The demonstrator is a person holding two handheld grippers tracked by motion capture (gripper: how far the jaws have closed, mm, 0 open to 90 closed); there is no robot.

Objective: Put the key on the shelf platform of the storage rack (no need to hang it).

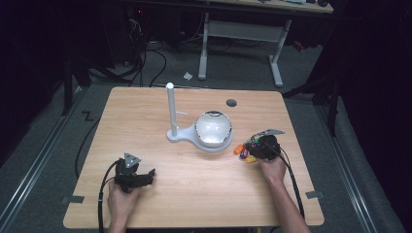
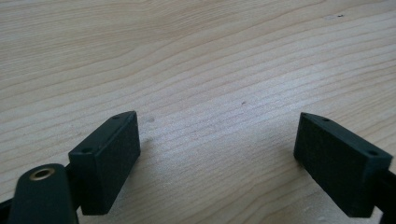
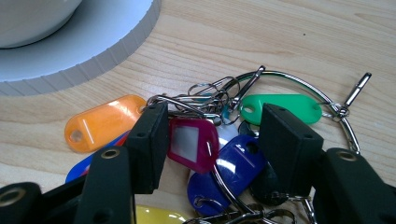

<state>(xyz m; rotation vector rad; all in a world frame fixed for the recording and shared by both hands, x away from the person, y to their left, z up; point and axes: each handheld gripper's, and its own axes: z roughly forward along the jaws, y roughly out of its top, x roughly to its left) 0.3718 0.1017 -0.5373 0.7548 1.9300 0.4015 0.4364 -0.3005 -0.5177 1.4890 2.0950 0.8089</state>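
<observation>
A bunch of coloured key tags (image 1: 241, 151) on a large metal ring (image 3: 299, 86) lies on the wooden table right of the white stand. In the right gripper view I see orange (image 3: 105, 122), magenta (image 3: 192, 143), blue (image 3: 231, 170) and green (image 3: 280, 107) tags. My right gripper (image 3: 215, 135) is low over the bunch, open, with the magenta and blue tags between its jaws. From above, the right gripper (image 1: 248, 147) sits at the bunch's right side. My left gripper (image 1: 150, 174) rests near the front left, open over bare wood (image 2: 217, 140).
A white stand with an upright post (image 1: 171, 109) and a round base (image 3: 93, 42) holding a white bowl (image 1: 213, 128) stands mid-table, just left of the keys. A dark round hole (image 1: 231, 103) is in the table's far side. Another desk (image 1: 243, 29) stands behind.
</observation>
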